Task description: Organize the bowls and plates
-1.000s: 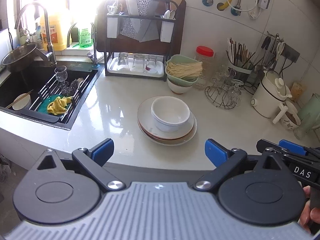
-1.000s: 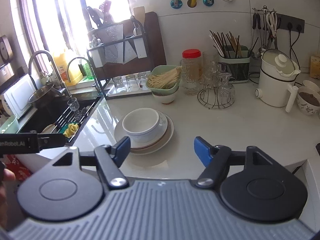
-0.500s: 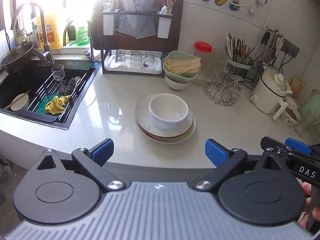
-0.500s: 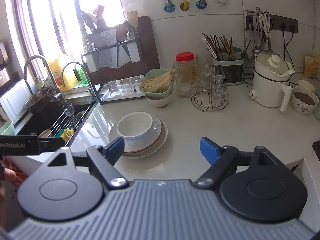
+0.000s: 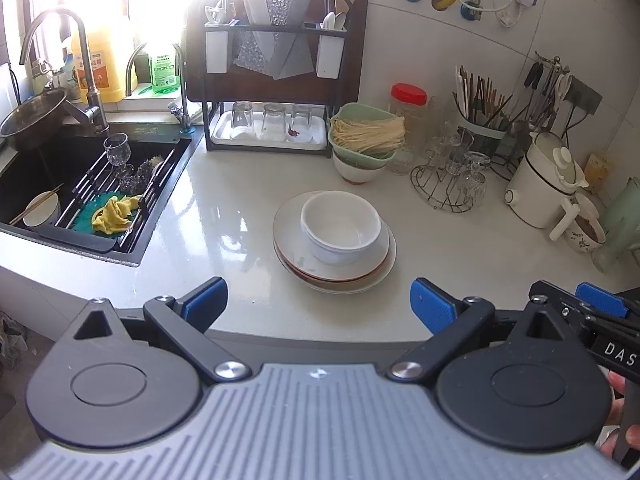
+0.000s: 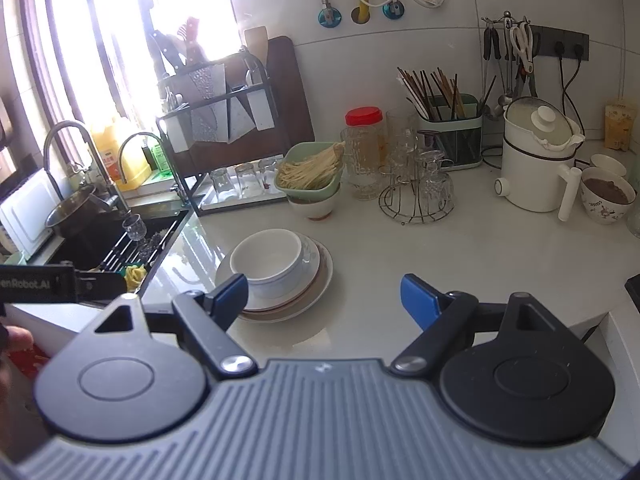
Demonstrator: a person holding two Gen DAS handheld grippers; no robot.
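the white bowl [image 5: 341,227] sits atop stacked plates [image 5: 334,268] on the desk [image 5: 224,216], straight ahead of the left gripper [image 5: 318,300] and ahead-left of the right gripper [image 6: 322,296]; both jaws wide apart, empty.

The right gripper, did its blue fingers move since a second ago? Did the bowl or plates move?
The right gripper spread its blue fingers wider apart; nothing is between them. It took hold of nothing. The left gripper stayed wide open and empty. The white bowl still sits on the stack of plates on the counter, untouched.
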